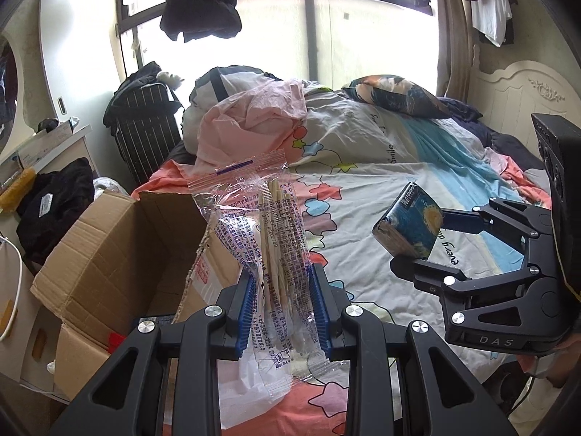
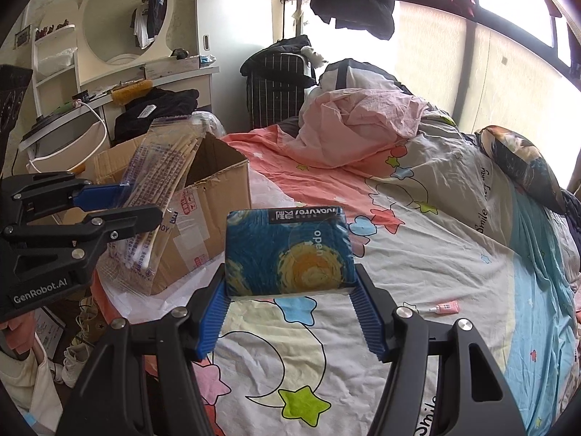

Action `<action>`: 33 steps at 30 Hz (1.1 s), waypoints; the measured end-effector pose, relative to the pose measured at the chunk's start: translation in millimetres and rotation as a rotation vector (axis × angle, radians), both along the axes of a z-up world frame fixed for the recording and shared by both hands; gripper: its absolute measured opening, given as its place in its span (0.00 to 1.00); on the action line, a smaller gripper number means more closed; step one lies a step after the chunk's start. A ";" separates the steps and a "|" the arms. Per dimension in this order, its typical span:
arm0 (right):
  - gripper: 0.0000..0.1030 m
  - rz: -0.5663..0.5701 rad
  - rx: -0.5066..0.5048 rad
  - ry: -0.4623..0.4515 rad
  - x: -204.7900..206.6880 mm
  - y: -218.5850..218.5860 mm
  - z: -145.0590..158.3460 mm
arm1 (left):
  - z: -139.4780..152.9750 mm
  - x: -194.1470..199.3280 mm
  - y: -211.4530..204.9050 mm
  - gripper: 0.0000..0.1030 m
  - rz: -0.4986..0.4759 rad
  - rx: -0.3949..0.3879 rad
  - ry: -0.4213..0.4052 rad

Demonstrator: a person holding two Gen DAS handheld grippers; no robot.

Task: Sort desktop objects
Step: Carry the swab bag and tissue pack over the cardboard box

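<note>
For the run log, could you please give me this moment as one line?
left tongs: shut on chopstick bag | right tongs: shut on tissue pack | both held above bed | cardboard box: open

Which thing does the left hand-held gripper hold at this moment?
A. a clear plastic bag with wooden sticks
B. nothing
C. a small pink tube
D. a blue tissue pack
A: the left hand-held gripper has its blue pads closed on the clear plastic bag with wooden sticks, while the right hand-held gripper holds the blue tissue pack.

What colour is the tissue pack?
The tissue pack is blue with a swirly yellow sun, clearest in the right wrist view.
</note>
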State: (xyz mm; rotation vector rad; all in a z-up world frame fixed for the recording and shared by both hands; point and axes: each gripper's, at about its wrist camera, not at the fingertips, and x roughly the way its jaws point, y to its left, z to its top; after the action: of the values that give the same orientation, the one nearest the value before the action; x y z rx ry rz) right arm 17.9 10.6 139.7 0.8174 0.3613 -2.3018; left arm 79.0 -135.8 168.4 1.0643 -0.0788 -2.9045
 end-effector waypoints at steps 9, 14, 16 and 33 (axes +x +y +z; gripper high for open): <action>0.58 0.055 0.002 -0.001 7.7 -34.7 -0.5 | 4.1 12.0 -38.5 0.29 0.064 0.031 0.013; 0.58 0.078 0.004 0.000 9.3 -55.1 -0.1 | 3.1 16.1 -60.5 0.29 0.094 0.037 0.016; 0.58 0.087 0.012 -0.002 9.3 -65.0 -2.1 | 1.6 16.8 -71.8 0.29 0.110 0.050 0.016; 0.58 0.181 0.042 -0.017 13.4 -163.7 -16.3 | -7.3 20.2 -153.0 0.29 0.198 0.054 0.012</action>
State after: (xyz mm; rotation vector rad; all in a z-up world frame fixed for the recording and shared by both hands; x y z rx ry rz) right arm 31.3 -153.1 123.4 0.7913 0.4583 -2.1240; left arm 99.2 -288.8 161.1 1.0004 0.0995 -2.7491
